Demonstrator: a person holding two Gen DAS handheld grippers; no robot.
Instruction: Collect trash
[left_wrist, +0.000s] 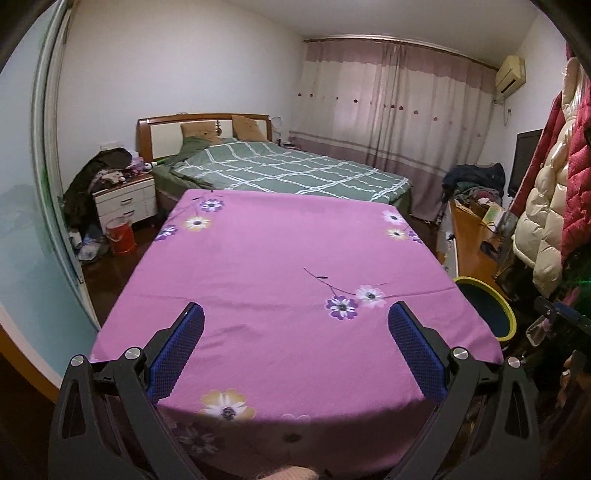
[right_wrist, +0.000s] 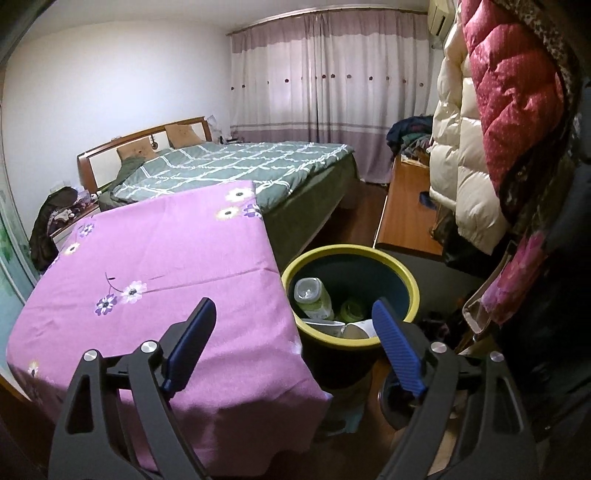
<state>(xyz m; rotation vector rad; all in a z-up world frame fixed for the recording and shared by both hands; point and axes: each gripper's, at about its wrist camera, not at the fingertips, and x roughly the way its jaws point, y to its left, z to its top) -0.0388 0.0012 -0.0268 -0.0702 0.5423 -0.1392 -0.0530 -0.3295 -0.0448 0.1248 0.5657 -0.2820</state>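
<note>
Over the table (left_wrist: 280, 258), left wrist view: left gripper (left_wrist: 295, 332) hangs with jaws wide, nothing between the pads. Purple floral cloth shows no trash anywhere on it. Bin (left_wrist: 504, 306) peeks out past the table's right edge, yellow rim, mostly hidden. Bed (left_wrist: 288, 166) beyond; coats (left_wrist: 554, 206) hanging at right.

Right wrist view: right gripper (right_wrist: 293, 332) sits above the table's corner and the bin (right_wrist: 406, 273), jaws wide and empty. Inside the bin: a clear bottle (right_wrist: 312, 295) lying on its side, a green item (right_wrist: 351, 310), and white pieces (right_wrist: 332, 326) near the front wall. All collected trash appears to rest below the rim.

Judgement: the drop looks finished, and the table seems done. To do the step well, lift the right gripper straight clear of the rim without knocking the bin, keep the jaws wide, then scan the floor and table edges for leftovers before quitting.
</note>
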